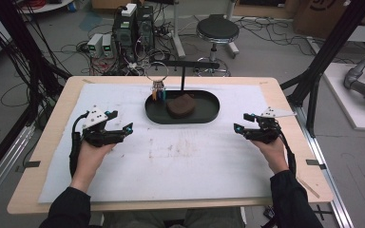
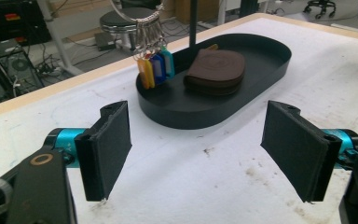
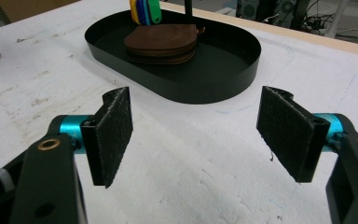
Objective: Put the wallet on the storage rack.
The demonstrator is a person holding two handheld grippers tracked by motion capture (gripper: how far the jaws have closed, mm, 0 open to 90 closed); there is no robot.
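A black oval tray sits at the back middle of the white mat. A brown leather pouch lies inside it. A key ring with coloured tags hangs from a black stand at the tray's left end. My left gripper rests on the mat to the left of the tray, open and holding nothing. My right gripper is to the tray's right, also open and holding nothing. In the left gripper view the wide jaws frame the tray, pouch and tags. The right gripper view has its jaws facing the tray and pouch.
The white mat covers most of the wooden table and is stained near its middle. Beyond the far edge stand a round stool, computer towers and tangled floor cables. Black frame posts rise at both sides.
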